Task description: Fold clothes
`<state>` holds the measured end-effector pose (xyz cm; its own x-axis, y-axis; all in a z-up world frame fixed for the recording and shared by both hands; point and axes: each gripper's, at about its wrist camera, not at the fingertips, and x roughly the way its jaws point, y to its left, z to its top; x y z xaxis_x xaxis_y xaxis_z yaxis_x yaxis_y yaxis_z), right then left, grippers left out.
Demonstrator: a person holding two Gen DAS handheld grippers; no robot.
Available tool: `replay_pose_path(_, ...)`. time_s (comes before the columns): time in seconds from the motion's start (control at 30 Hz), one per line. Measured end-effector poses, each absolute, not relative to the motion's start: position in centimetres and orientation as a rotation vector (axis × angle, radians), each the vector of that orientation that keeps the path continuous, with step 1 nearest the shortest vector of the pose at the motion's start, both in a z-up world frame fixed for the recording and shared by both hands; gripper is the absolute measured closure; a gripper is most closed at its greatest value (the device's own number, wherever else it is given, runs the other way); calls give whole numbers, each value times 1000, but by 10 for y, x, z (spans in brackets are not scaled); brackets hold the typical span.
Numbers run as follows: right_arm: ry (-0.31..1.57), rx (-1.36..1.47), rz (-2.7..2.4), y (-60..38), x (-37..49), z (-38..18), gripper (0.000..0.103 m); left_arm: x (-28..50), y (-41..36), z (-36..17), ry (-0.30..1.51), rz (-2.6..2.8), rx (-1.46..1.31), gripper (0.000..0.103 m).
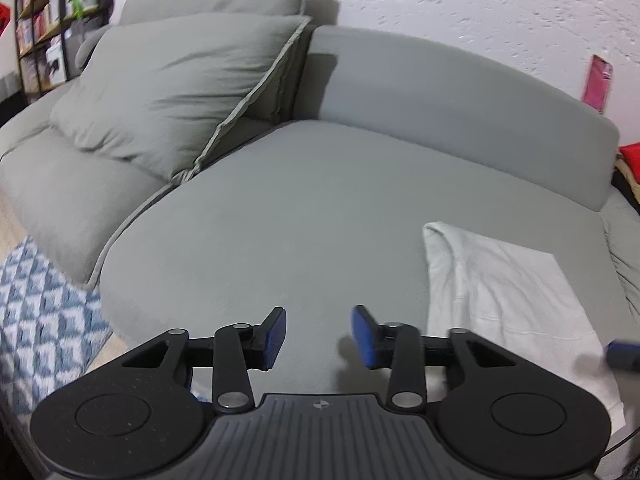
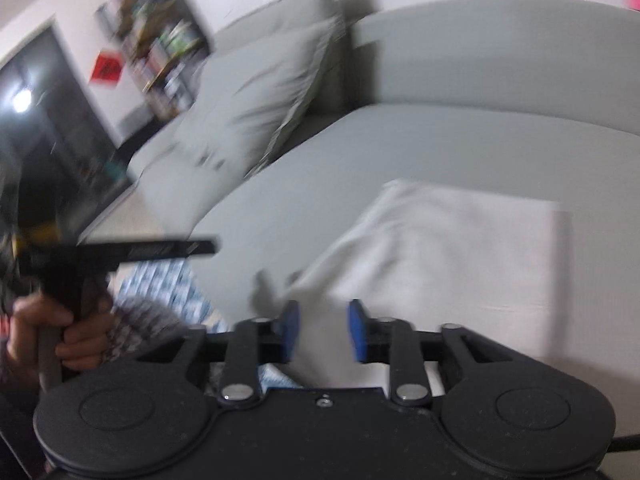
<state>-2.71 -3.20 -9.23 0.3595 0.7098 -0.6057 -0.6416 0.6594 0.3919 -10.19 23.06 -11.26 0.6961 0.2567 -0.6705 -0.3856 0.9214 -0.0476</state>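
Note:
A white garment (image 1: 504, 300) lies folded into a flat rectangle on the grey sofa seat (image 1: 300, 208), at the right of the left wrist view. My left gripper (image 1: 318, 338) hangs open over bare seat to the left of it, nothing between its blue pads. In the right wrist view, which is motion-blurred, the same white garment (image 2: 448, 256) fills the lower right. My right gripper (image 2: 323, 332) is open above its near left edge, holding nothing. A tip of the right gripper (image 1: 622, 354) shows at the left wrist view's right edge.
Two grey cushions (image 1: 180, 92) lean against the sofa back on the left. A blue-and-white patterned rug (image 1: 36, 320) covers the floor beside the seat. A bookshelf (image 1: 52, 20) stands far left. A hand (image 2: 60, 336) holds the left gripper's handle at the right wrist view's left.

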Motion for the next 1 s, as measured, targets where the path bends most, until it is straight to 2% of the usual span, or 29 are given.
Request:
replay_pose_path(0.03,813,98,842,-46,-24,-91,97,-102,225,-110,695,320,-174,85)
replay_pose_path(0.07,796,87,809,-58,-20,-92,97,-102,217,-107,674,256,-155,94)
replay_pose_path(0.2,784,82,717,-83,-10,-108,96,-77,165,-104,686,91,-54,94)
replay_pose_path(0.3,808,18,704,-83,-15,-118,95,-39,134,-134,855,164,57,94)
replay_pose_path(0.37,826,-45,702,-80,-21,-123,94,-20,136,-160,1010,261,62,97)
replay_pose_path(0.57,877,-234,692,-71,-41,-137,92,-22,156,-177,1168,373,36,95)
replay_pose_path(0.7,917,-126,692,-94,-42,-126,86,-52,154,-151,1009,347,41,83)
replay_pose_path(0.73,908,-78,694,-102,-40,-121,84,-60,153,-144,966,336,36,76)
replay_pose_path(0.8,877,12,687,-118,-35,-113,73,-72,151,-132,869,304,10,76)
replay_pose_path(0.87,845,101,670,-129,-27,-107,73,-74,145,-124,779,264,-10,76)
replay_pose_path(0.93,831,149,632,-129,-10,-111,85,-64,134,-120,730,232,9,82)
replay_pose_path(0.97,830,165,614,-126,-1,-115,100,-56,127,-120,720,221,37,87)
replay_pose_path(1.0,841,181,613,-119,9,-119,100,-45,120,-122,712,210,76,91)
